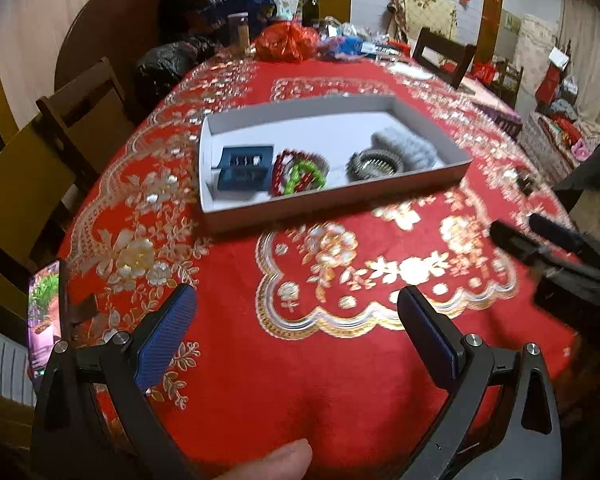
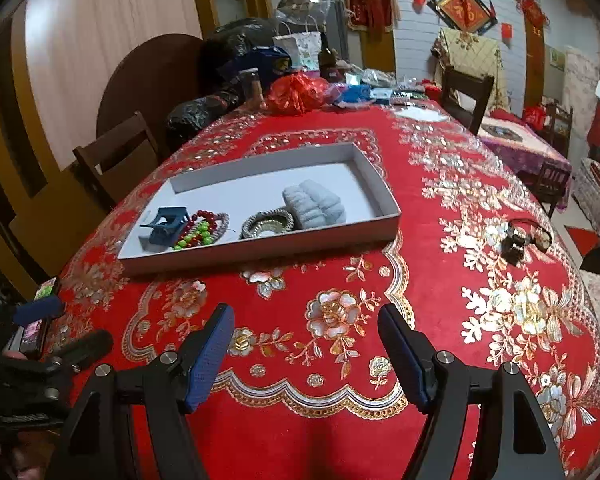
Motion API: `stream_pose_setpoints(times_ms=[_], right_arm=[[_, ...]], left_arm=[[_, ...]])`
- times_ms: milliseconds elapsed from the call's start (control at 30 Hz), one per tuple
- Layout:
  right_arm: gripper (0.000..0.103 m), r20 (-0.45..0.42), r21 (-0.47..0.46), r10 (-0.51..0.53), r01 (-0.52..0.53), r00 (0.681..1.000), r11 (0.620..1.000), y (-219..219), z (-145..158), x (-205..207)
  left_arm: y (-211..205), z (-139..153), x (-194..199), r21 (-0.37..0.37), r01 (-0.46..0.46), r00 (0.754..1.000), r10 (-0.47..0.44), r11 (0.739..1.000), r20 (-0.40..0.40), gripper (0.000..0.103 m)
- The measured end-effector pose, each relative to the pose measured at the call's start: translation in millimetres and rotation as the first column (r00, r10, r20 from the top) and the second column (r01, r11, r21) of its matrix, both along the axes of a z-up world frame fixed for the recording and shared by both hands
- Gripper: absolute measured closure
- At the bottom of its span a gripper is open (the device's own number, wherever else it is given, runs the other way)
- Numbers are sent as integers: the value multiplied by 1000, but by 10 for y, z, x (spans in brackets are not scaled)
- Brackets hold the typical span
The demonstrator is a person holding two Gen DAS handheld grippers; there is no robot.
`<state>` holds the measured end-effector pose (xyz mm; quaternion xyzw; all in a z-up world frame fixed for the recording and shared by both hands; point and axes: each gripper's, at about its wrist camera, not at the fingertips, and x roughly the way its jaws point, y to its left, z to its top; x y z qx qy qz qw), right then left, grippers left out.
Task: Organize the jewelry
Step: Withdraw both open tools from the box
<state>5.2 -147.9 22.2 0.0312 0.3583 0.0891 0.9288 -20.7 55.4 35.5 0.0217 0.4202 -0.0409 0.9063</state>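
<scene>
Your white tray [image 2: 384, 190] sits on the red tablecloth [image 2: 440, 240] in the middle of the right wrist frame, and above centre in the left wrist frame. Along its near wall, from the left of the picture to the right, lie a blue hair claw [image 2: 165, 226], a bunch of red and green bead bracelets [image 2: 198, 230] just beside it, a round silver-grey metal piece [image 2: 267, 225], and a pale blue-grey fluffy scrunchie [image 2: 314, 202] touching that round piece. The far half of the tray is bare white floor.

One more piece lies outside the tray: a small dark accessory with a thin loop [image 2: 522, 238], on the cloth at the right of the right wrist frame, well apart from the tray.

Your left gripper [image 1: 298, 308] is spread wide over bare cloth at the bottom of its own frame, nothing between the blue pads. Your right gripper [image 2: 306, 330] is parted too, less widely, and also empty over the cloth.

A phone [image 1: 44, 320] with a lit screen rests at the table's edge in the lower left. Bags and clutter crowd the table's far end, and wooden chairs [image 2: 120, 152] stand along its left side.
</scene>
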Motion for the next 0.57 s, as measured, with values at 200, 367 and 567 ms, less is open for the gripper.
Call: stream_pose_setpoints(times_ms=[200, 367, 567], right_arm=[[31, 14, -15, 6, -6, 1000, 1000, 44, 46, -68], [31, 17, -21, 7, -7, 1000, 1000, 52, 52, -95], [31, 24, -21, 9, -8, 1000, 1000, 50, 59, -109]], left_arm=[[-107, 170, -148, 11, 20, 999, -21, 1000, 25, 2], [-152, 214, -191, 16, 31, 999, -32, 999, 26, 2], [-143, 233, -243, 45, 11, 998, -14, 999, 67, 2]])
